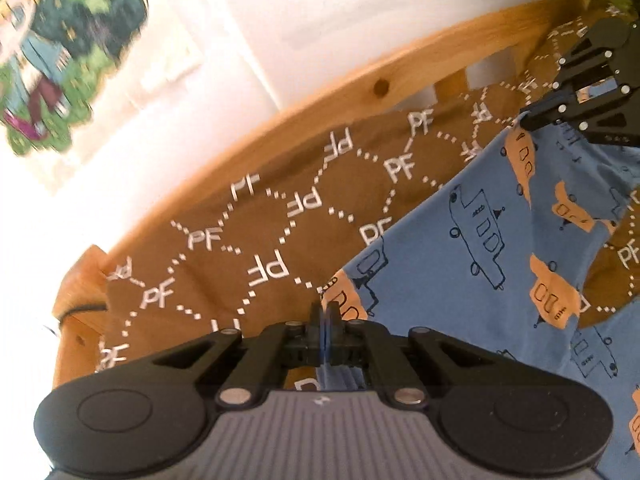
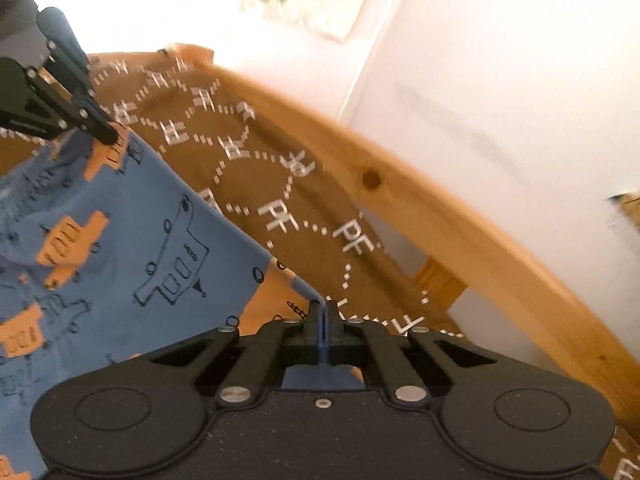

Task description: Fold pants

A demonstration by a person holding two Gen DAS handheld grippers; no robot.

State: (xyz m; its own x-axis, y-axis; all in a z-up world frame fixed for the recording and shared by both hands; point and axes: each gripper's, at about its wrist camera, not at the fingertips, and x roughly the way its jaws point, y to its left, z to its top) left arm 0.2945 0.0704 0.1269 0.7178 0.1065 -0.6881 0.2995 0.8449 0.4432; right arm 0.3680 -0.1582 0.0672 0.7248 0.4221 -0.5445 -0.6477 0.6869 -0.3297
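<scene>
In the left wrist view, the left gripper (image 1: 325, 312) was clamped on one corner of the blue printed pants (image 1: 480, 240), which hung over the brown patterned bedcover (image 1: 248, 240) of the wooden-framed bed (image 1: 340, 96); the right gripper (image 1: 530, 117) pinched the far corner, so the edge between them ran taut. In the right wrist view, the right gripper (image 2: 323, 312) was likewise closed on cloth, the left gripper (image 2: 112, 136) holding the opposite corner. This two-point hold probably served to carry the edge over evenly for a fold.
</scene>
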